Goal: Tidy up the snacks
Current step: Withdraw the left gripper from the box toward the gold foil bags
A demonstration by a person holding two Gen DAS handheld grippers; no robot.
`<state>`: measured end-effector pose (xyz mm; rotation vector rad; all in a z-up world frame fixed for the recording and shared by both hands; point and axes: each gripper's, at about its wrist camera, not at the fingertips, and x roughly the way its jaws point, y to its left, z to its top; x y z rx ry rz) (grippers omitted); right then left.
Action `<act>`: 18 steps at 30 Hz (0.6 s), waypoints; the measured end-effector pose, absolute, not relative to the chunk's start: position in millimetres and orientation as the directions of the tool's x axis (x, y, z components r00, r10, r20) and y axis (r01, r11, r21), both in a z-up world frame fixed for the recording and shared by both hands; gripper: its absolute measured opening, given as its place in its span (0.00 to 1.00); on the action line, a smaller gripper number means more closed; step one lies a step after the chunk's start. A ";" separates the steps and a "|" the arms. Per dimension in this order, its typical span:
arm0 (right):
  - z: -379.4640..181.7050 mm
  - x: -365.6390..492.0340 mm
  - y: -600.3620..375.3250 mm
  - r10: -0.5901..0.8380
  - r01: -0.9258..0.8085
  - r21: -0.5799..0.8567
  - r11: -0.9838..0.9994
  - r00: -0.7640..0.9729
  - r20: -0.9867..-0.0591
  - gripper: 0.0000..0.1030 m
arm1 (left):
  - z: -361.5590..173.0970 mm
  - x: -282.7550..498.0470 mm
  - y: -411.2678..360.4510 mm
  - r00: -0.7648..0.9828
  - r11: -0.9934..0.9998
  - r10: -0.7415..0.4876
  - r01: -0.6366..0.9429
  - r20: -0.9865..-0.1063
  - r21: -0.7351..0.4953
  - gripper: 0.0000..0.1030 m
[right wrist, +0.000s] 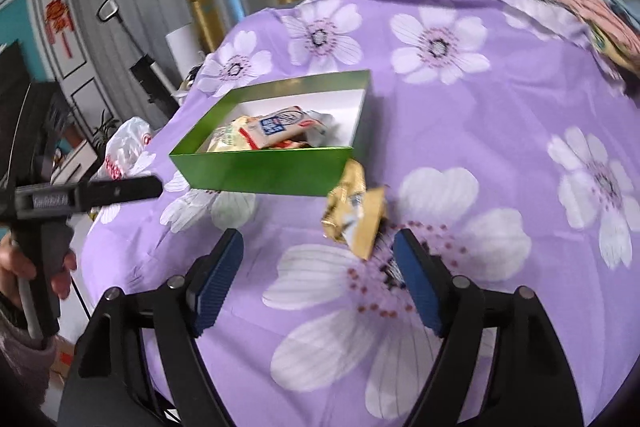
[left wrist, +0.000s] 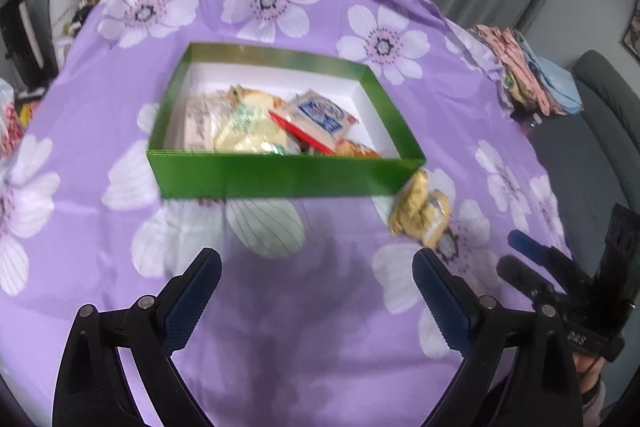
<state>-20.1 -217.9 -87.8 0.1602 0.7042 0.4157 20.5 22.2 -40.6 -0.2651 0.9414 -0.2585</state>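
Observation:
A green box (left wrist: 280,179) with a white inside stands on the purple flowered cloth and holds several snack packets (left wrist: 256,127). It also shows in the right wrist view (right wrist: 260,173). A yellow snack packet (left wrist: 420,215) lies on the cloth by the box's near right corner, outside it; it shows in the right wrist view (right wrist: 354,215) too. My left gripper (left wrist: 316,267) is open and empty, above the cloth in front of the box. My right gripper (right wrist: 318,247) is open and empty, just short of the yellow packet; it appears at the right edge of the left wrist view (left wrist: 520,255).
The round table's cloth (left wrist: 320,327) drops away at its edges. A pile of folded fabric (left wrist: 528,71) lies at the far right edge. A white plastic bag (right wrist: 124,143) sits off the left side. Curtains hang behind.

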 end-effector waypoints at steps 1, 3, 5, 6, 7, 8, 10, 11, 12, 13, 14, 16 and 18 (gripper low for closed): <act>-88.2 -21.9 -220.1 0.421 -0.311 0.284 0.907 0.686 -0.594 0.76 | -42.7 18.3 20.9 0.553 0.930 -0.348 0.104 -0.757 -0.353 0.93; -90.5 -25.4 -222.9 0.411 -0.297 0.284 0.912 0.691 -0.595 0.76 | -46.4 16.2 18.9 0.538 0.924 -0.364 0.107 -0.760 -0.367 0.93; -94.9 -27.2 -225.2 0.417 -0.294 0.297 0.908 0.685 -0.597 0.76 | -48.9 15.1 16.0 0.526 0.924 -0.366 0.108 -0.768 -0.366 0.93; -97.0 -27.9 -225.4 0.422 -0.295 0.303 0.906 0.681 -0.598 0.76 | -49.5 15.1 14.4 0.521 0.924 -0.368 0.109 -0.770 -0.367 0.93; -99.0 -28.8 -224.4 0.425 -0.298 0.305 0.905 0.678 -0.600 0.76 | -50.4 14.4 13.3 0.519 0.922 -0.372 0.109 -0.770 -0.371 0.93; -100.1 -29.2 -223.4 0.427 -0.300 0.305 0.904 0.676 -0.601 0.76 | -51.1 14.8 12.0 0.515 0.919 -0.380 0.112 -0.768 -0.379 0.93; -105.1 -29.5 -221.8 0.430 -0.304 0.305 0.902 0.671 -0.604 0.76 | -53.3 15.2 7.4 0.504 0.909 -0.403 0.124 -0.764 -0.398 0.93; -107.4 -29.5 -221.8 0.434 -0.306 0.307 0.901 0.668 -0.605 0.76 | -54.6 15.8 5.1 0.497 0.905 -0.413 0.132 -0.763 -0.404 0.93; -110.2 -28.9 -221.4 0.437 -0.308 0.311 0.899 0.664 -0.606 0.76 | -56.9 16.9 1.3 0.489 0.901 -0.424 0.142 -0.762 -0.409 0.93; -112.4 -28.5 -221.0 0.440 -0.310 0.313 0.898 0.661 -0.608 0.76 | -58.8 17.9 -1.2 0.484 0.897 -0.434 0.150 -0.760 -0.416 0.93; -115.9 -27.2 -221.1 0.442 -0.312 0.314 0.897 0.658 -0.609 0.76 | -60.5 19.2 -3.7 0.477 0.891 -0.446 0.158 -0.757 -0.425 0.93; -120.6 -24.5 -222.3 0.443 -0.312 0.315 0.896 0.654 -0.612 0.76 | -64.7 24.5 -9.5 0.455 0.879 -0.471 0.175 -0.756 -0.443 0.93; -126.4 -18.0 -225.4 0.452 -0.308 0.331 0.892 0.648 -0.614 0.76 | -66.2 29.1 -16.1 0.448 0.879 -0.474 0.191 -0.758 -0.436 0.93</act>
